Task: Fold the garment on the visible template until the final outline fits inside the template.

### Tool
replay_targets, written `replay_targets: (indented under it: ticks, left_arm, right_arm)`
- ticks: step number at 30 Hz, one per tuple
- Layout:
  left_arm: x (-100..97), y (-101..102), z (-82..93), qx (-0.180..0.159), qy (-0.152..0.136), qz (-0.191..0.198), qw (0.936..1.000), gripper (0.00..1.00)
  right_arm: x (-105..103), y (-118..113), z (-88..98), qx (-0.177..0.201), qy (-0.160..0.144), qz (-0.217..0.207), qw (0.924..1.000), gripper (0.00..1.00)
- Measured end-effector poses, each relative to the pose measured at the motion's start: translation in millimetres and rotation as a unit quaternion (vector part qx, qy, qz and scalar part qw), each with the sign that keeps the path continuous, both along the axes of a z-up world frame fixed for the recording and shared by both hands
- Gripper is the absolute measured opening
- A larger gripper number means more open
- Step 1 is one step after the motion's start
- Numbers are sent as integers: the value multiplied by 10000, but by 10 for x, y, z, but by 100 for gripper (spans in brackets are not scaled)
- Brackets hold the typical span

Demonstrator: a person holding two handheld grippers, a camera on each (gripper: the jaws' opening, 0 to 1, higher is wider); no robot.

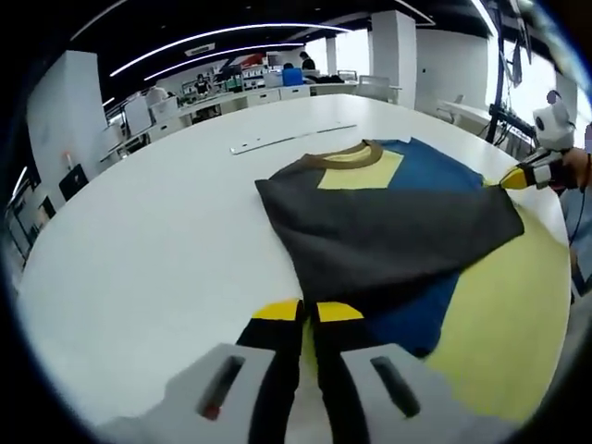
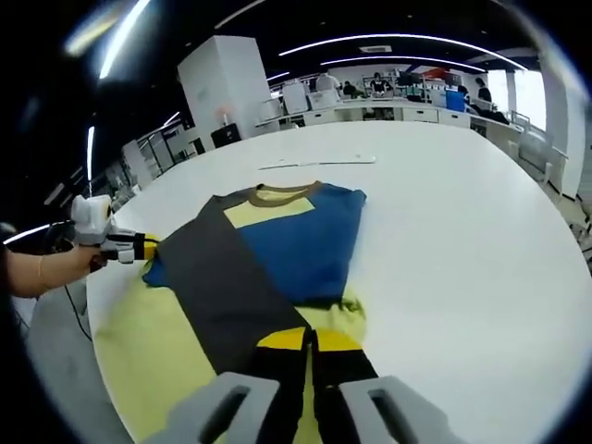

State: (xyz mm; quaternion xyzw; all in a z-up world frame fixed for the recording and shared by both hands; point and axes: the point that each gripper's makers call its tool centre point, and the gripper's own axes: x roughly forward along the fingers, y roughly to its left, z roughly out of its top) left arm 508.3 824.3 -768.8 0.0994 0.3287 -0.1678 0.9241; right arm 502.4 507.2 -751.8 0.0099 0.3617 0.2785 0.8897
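Note:
A T-shirt (image 1: pixel 435 171) in blue and yellow with a brown collar lies on a yellow template sheet (image 1: pixel 509 324) on the white table. A dark grey part of it (image 1: pixel 388 231) is folded across the front. My left gripper (image 1: pixel 309 311) is at the near edge of the grey fabric, its jaws closed on the cloth. The right gripper (image 1: pixel 514 178), held by a hand, meets the grey flap's far right corner. In the right gripper view the shirt (image 2: pixel 296 240) lies ahead, and my right gripper (image 2: pixel 311 339) is shut at the near end of the grey strip (image 2: pixel 231 296). The left gripper (image 2: pixel 146 247) touches the blue edge.
A long flat white strip (image 1: pixel 291 139) lies on the round white table (image 1: pixel 148 240) beyond the collar, also seen as the strip (image 2: pixel 319 163). Desks, shelves and people stand far behind. The table edge runs close to the template (image 2: pixel 139 351) on the person's side.

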Motion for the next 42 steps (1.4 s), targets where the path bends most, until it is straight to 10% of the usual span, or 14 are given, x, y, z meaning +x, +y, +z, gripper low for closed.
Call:
replay_targets:
  ticks: [18, 29, 42]
  left_arm:
    - [-88, 176, 303, 53, -105, -342, 9993, 13]
    - [436, 60, 572, -473, -469, -5, 9978, 14]
    - [957, -77, 356, -405, -360, 161, 9984, 12]
  right_arm:
    - [10, 12, -34, 35, 142, -11, 9999, 0]
    - [4, 48, -19, 127, 173, 10, 9998, 0]
    - [-1, 81, 25, 248, 149, 77, 9996, 0]
